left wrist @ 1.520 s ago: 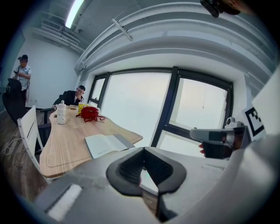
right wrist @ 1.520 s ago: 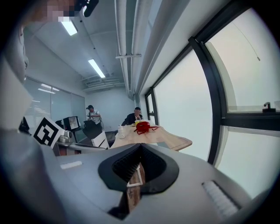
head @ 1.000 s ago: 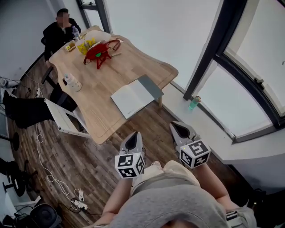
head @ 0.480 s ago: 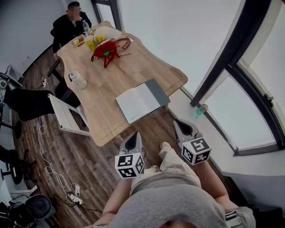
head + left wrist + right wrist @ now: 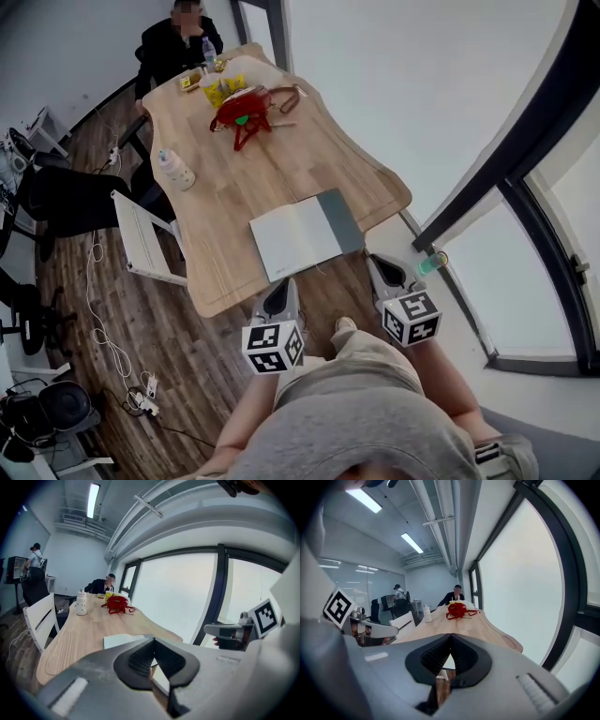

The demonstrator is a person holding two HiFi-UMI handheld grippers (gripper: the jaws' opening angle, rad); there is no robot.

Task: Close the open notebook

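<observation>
L hand-held gripper [image 5: 280, 289], R hand-held gripper [image 5: 379, 265]: jaws closed, empty.

Grey top [image 5: 366, 422], beige trousers [image 5: 361, 349], grey left tool [image 5: 279, 289], grey right tool [image 5: 381, 266], 2 black-and-white marker cubes [image 5: 273, 347]

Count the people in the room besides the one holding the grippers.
2. A seated person at the far end of the table; a standing person in the background at left. Others may be hidden.

notebook [image 5: 307, 234] lies open (pages white) on table.
</observation>
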